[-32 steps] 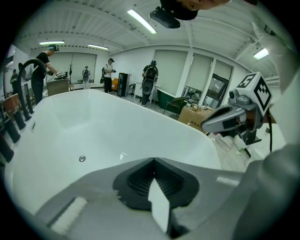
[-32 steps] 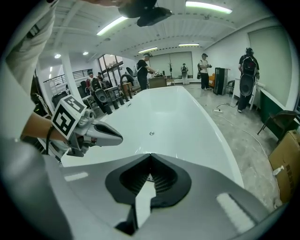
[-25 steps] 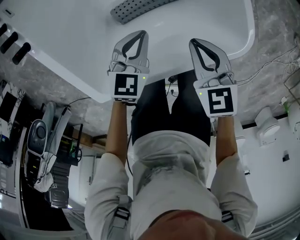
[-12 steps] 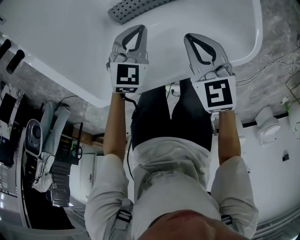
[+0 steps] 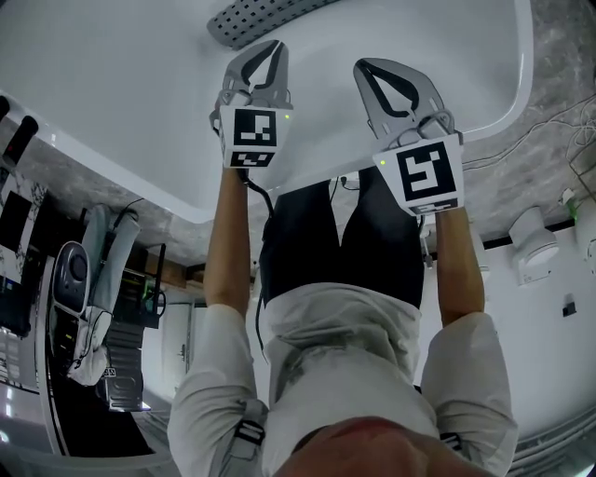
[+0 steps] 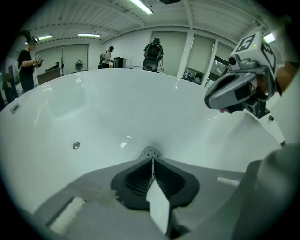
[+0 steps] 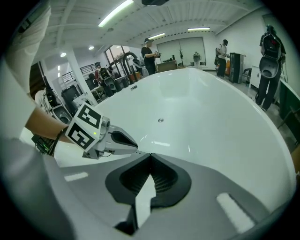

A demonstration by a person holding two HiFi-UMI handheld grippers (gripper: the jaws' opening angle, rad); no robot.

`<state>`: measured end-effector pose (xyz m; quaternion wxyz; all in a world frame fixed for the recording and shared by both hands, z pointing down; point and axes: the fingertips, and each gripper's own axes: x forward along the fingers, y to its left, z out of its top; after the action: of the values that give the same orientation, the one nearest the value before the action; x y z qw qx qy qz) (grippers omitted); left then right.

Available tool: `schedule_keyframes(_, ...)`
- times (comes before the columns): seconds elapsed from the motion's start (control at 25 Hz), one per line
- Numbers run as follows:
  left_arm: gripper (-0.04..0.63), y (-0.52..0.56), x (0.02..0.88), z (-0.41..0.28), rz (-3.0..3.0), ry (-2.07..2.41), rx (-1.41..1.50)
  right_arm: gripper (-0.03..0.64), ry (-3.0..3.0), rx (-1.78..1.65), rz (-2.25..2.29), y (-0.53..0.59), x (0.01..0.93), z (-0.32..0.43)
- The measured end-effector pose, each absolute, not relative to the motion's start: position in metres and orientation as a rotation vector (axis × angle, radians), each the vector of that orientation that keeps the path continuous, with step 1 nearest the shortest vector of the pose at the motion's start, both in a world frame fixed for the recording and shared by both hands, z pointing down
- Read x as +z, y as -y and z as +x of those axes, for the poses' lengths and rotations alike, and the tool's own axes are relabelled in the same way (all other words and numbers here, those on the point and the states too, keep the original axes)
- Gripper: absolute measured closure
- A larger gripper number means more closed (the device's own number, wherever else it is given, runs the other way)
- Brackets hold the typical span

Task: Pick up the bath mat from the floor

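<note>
A grey perforated bath mat (image 5: 265, 16) lies inside a white bathtub (image 5: 121, 102) at the top of the head view. My left gripper (image 5: 266, 47) is shut and empty, its tips just short of the mat's edge. A small piece of the mat (image 6: 149, 151) shows past the closed jaws in the left gripper view. My right gripper (image 5: 366, 67) is beside it over the bare tub floor, also shut with nothing in it. Each gripper shows in the other's view: the right gripper (image 6: 234, 89) and the left gripper (image 7: 105, 136).
The tub's rim (image 5: 507, 84) curves round both grippers. A round metal fitting (image 6: 76, 146) sits in the tub wall. Cables (image 5: 559, 130) trail over the stone floor at the right. A backpack and equipment (image 5: 84, 279) stand at the left. People stand far behind the tub (image 7: 149, 51).
Both grippers have sunk deeper into the tub, moving up the head view toward the mat. Both have stayed shut.
</note>
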<state>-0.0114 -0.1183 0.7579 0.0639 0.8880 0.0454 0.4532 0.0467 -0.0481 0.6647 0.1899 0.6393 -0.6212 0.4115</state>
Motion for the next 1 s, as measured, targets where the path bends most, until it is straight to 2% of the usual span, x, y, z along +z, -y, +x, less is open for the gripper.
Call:
schedule_keyframes(0.36, 0.574, 0.115, 0.806, -0.014, 2.616, -0.102, 1.466, 0.615, 1.758, 1.207, 1.738, 0.048, 0.691, 0.046)
schedule_keyframes(1.0, 0.505, 0.113, 0.874, -0.005, 2.561, -0.200, 1.591, 0.615, 1.799, 1.211, 1.689, 0.064, 0.728, 0.056)
